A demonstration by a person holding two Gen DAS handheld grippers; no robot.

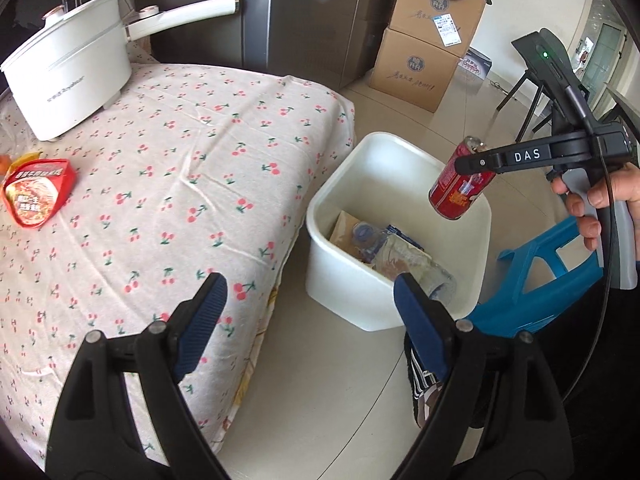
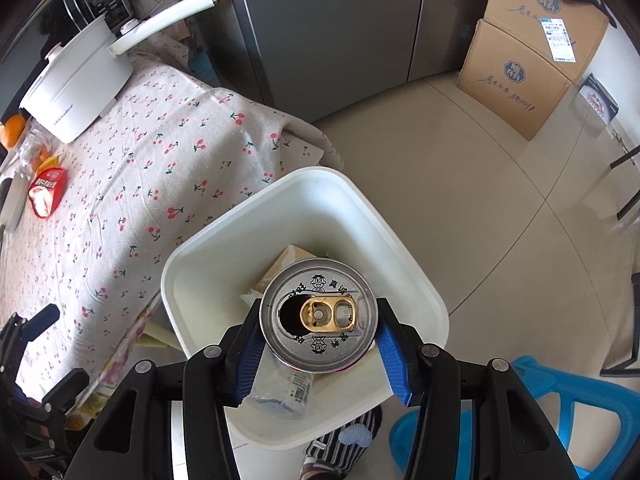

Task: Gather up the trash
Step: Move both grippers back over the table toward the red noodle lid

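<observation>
My right gripper (image 2: 318, 312) is shut on a red drink can (image 2: 318, 316), seen top-on with its gold tab and open mouth. In the left wrist view the can (image 1: 452, 196) hangs tilted over the white bin (image 1: 320, 200), with the right gripper (image 1: 480, 160) clamped across its upper half. Inside the bin (image 2: 192, 264) lie a clear plastic bottle (image 1: 400, 248) and a brown packet (image 1: 344, 228). My left gripper (image 1: 310, 280) stands open and empty above the table's edge beside the bin. A red noodle-cup lid (image 1: 38, 192) lies on the cherry-print tablecloth (image 1: 180, 180).
A white electric pot (image 1: 68, 76) with a long handle stands at the table's back. Oranges (image 2: 12, 130) sit at the far left. A blue plastic stool (image 1: 532, 280) is right of the bin, stacked cardboard boxes (image 1: 420, 68) beyond. A striped slipper (image 2: 340, 452) is on the floor below.
</observation>
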